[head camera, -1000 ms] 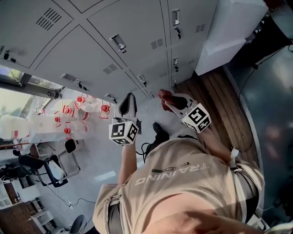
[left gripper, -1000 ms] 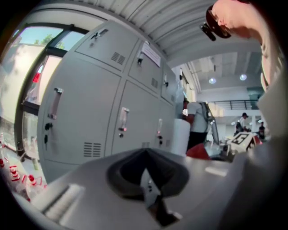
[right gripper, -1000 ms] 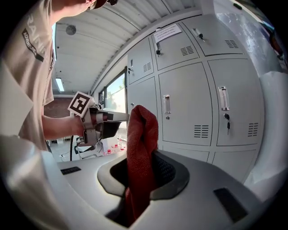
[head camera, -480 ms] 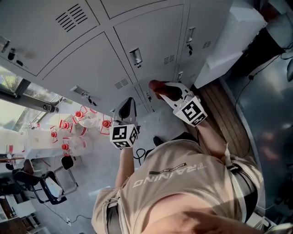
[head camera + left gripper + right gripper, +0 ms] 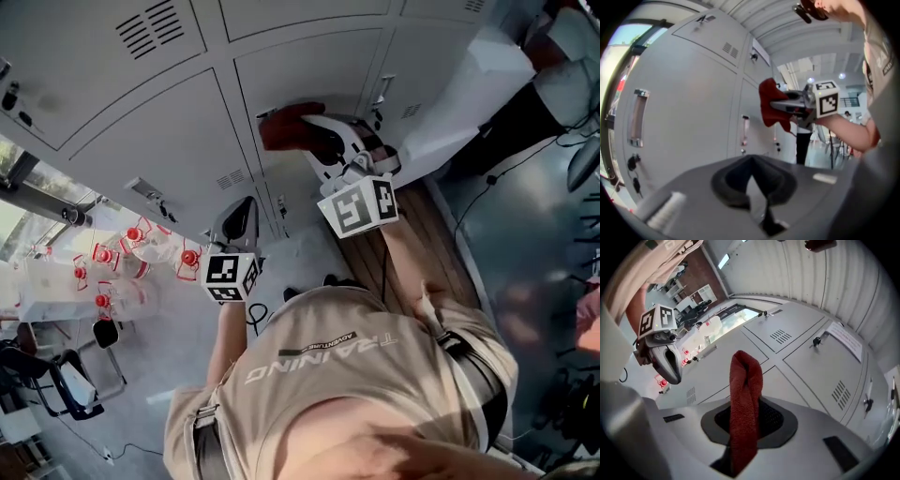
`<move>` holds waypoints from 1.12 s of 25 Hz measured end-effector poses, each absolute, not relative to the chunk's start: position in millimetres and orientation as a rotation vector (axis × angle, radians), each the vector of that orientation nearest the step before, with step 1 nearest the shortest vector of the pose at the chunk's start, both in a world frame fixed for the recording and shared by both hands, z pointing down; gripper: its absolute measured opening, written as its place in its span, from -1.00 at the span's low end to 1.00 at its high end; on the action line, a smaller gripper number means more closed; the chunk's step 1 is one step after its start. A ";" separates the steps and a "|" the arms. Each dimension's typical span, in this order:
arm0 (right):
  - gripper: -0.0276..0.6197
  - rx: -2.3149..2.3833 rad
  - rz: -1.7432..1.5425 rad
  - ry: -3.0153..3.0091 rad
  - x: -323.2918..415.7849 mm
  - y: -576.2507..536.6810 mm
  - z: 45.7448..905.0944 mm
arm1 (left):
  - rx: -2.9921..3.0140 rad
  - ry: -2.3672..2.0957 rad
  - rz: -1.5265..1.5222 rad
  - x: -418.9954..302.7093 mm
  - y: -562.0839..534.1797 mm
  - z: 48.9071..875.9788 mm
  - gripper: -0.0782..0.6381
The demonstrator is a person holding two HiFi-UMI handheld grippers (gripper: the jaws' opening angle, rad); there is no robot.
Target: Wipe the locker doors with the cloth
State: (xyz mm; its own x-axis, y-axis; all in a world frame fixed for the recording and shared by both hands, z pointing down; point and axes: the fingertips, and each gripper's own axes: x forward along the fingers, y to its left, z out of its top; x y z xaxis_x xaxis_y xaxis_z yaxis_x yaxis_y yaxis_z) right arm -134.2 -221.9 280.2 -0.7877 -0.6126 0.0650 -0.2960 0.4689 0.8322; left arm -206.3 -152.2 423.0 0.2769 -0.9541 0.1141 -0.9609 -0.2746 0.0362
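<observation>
Close before the locker door (image 5: 309, 66), we are pinching the red cloth (image 5: 284, 127) in the right gripper (image 5: 314, 136), its long fold pointing straight ahead at the panel; the left gripper (image 5: 236, 217), jaws pressed together on nothing, is hanging farther off.

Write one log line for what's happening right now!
right gripper: shut on red cloth | cloth: up at locker door, contact unclear | left gripper: shut, empty, apart from cloth

The light grey two-jaw right gripper (image 5: 309, 131), on a bare forearm stretched up and forward, has its jaws clamped on a red terry cloth (image 5: 745, 380). The matching grey left gripper (image 5: 239, 214) hangs lower, nearer the torso, jaws together with nothing between them.
</observation>
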 end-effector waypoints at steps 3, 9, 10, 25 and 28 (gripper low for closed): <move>-0.75 0.818 -1.404 -2.289 -141.4 -231.8 246.7 | 2.415 -1.847 0.115 -203.5 -157.2 422.0 -0.76; -0.75 0.927 -1.668 -2.067 -156.9 -243.5 189.5 | 2.410 -1.860 0.153 -194.7 -158.6 426.6 -0.76; -0.75 0.948 -1.698 -2.028 -160.0 -246.3 182.1 | 2.406 -1.866 0.157 -196.2 -158.6 427.9 -0.76; -0.74 0.989 -1.700 -1.842 -178.8 -273.3 217.1 | 2.318 -1.917 0.139 -210.2 -148.2 436.4 -0.76; -0.75 0.927 -1.635 -1.870 -175.8 -276.1 246.2 | 2.287 -1.915 0.146 -210.1 -140.5 445.1 -0.76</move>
